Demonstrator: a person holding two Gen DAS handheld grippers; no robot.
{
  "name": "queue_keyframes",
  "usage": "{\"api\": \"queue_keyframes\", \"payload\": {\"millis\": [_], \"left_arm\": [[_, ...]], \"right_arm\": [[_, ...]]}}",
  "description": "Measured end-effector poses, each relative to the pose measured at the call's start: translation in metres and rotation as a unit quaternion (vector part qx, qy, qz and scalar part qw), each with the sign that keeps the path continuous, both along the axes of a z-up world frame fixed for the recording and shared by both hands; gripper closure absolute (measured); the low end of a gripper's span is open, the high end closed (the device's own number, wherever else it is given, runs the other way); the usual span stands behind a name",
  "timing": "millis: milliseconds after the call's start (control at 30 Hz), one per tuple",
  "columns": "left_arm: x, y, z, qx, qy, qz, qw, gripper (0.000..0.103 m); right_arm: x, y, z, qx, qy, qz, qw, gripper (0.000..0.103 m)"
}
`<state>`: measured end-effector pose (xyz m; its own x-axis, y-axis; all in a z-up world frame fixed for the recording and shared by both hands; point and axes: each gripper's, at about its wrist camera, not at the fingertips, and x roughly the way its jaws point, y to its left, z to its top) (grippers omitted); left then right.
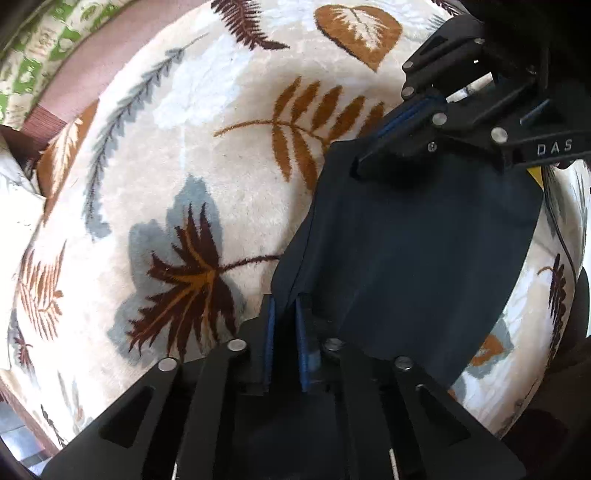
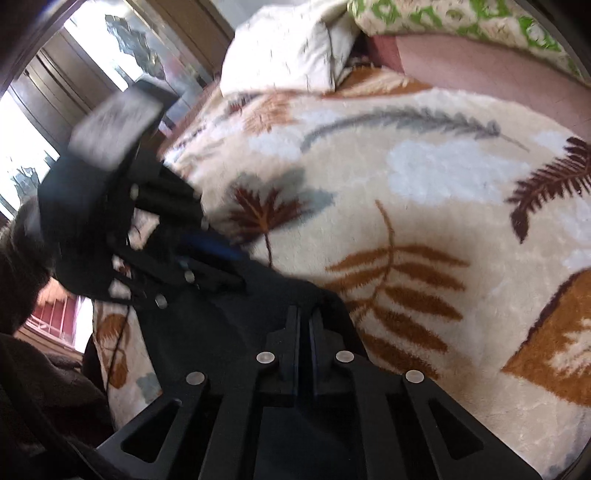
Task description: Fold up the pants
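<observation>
Two grippers are engaged on the same dark garment. Left gripper point(image 1: 286, 306): jaws nearly together, with a fold edge of the pants point(image 1: 413, 258) running between the blue pads; judged to be pinching cloth. Right gripper point(image 2: 304, 317): jaws drawn close on the dark fabric directly ahead of its fingertips; in the left wrist view it appears ahead and to the right, clamped on the far corner of the panel. Both are judged to be holding the pants.

Location of the pants: spread between the two grippers as a fairly flat, smooth panel, lying over or just above the leaf-patterned blanket point(image 1: 192, 155) on the bed. Whether the panel rests fully on the blanket or is slightly lifted cannot be told. The right wrist view is motion-blurred toward its left side.

Progress, as a judgement: the garment shows as a compact, neat-edged panel rather than two separate legs, which suggests at least one fold is made. Waistband and hems are not identifiable. Remaining work is likely a further fold, laying flat and release.

Beyond the blanket: a white pillow point(image 2: 284, 48) and a green-patterned cover point(image 2: 461, 18).
</observation>
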<state>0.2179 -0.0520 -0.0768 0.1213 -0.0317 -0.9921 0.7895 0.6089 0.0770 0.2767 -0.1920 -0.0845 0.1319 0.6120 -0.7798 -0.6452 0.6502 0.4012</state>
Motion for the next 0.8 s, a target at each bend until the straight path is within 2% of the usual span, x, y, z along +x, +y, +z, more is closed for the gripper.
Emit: {"api": "queue_keyframes", "payload": {"millis": [133,200,300,400,467,533,600,667,733,800], "left_arm": [[0.025,0.018,0.019,-0.04,0.009,0.057,0.9975,0.099],[0.036,0.021,0.019,-0.044,0.017,0.081,0.9956,0.099],[0.031,0.011,0.013,-0.016,0.006,0.06,0.9981,0.099],[0.02,0.001,-0.004,0.022,-0.009,0.043,0.9988,0.098],[0.021,0.0,-0.007,0.026,-0.012,0.048,0.9984,0.098],[0.014,-0.003,-0.008,0.017,-0.005,0.06,0.998,0.096],[0.025,0.005,0.0,-0.002,-0.002,0.077,0.997,0.093],[0.034,0.02,0.014,-0.011,-0.024,0.109,0.9937,0.092],[0.034,0.032,0.028,-0.014,-0.038,0.134,0.9902,0.091],[0.031,0.044,0.042,-0.029,-0.031,0.172,0.9842,0.091]], "right_arm": [[-0.004,-0.001,0.01,0.001,-0.007,0.001,1.0,0.1],[-0.002,-0.004,0.015,0.01,-0.01,-0.007,1.0,0.1],[0.004,-0.006,0.009,0.009,-0.002,-0.023,1.0,0.1],[0.008,-0.003,-0.008,-0.018,0.007,-0.032,0.999,0.1],[0.012,-0.003,-0.02,-0.036,0.011,-0.046,0.998,0.097],[0.013,-0.004,-0.023,-0.034,0.012,-0.057,0.998,0.096],[0.013,-0.009,-0.017,-0.025,0.018,-0.074,0.997,0.091],[0.011,-0.021,-0.006,-0.03,0.015,-0.101,0.994,0.08],[0.003,-0.044,0.012,-0.017,0.016,-0.138,0.99,0.08],[-0.011,-0.068,0.031,0.007,0.02,-0.167,0.986,0.077]]}}
